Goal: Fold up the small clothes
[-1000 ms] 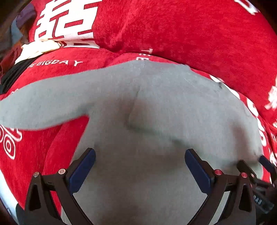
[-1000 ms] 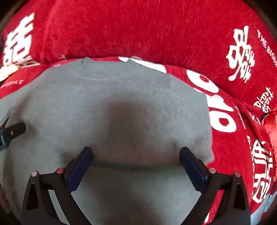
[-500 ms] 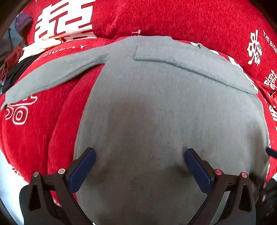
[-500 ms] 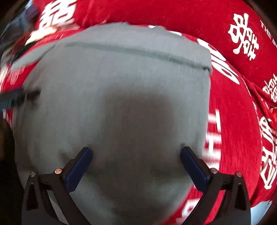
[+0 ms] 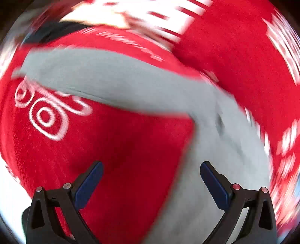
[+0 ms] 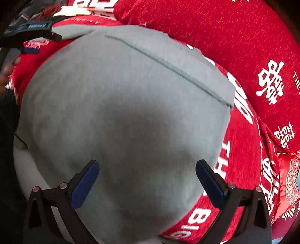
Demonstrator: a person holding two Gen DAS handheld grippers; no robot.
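Observation:
A small grey long-sleeved top [image 6: 121, 105] lies flat on a red plush cover, one sleeve folded across its upper part as a band [image 6: 168, 62]. My right gripper [image 6: 147, 178] hovers open over its lower body, nothing between the blue pads. The left wrist view is motion-blurred: the grey top [image 5: 221, 159] sits at right and its other sleeve [image 5: 105, 82] stretches out to the left over the red cover. My left gripper [image 5: 151, 179] is open above the red cover beside the top's edge. The left gripper [image 6: 31, 40] also shows at the right view's upper left.
The red cover [image 6: 234, 33] with white characters rises into a cushioned back behind the top. A pile of other clothes [image 6: 56, 11] lies at the far left. A red embroidered cushion [image 6: 290, 178] sits at the right. A hand [image 6: 7, 73] holds the left gripper.
My left gripper has swung left, off the top's body toward the outstretched sleeve. The right gripper has drawn back slightly, staying open over the top.

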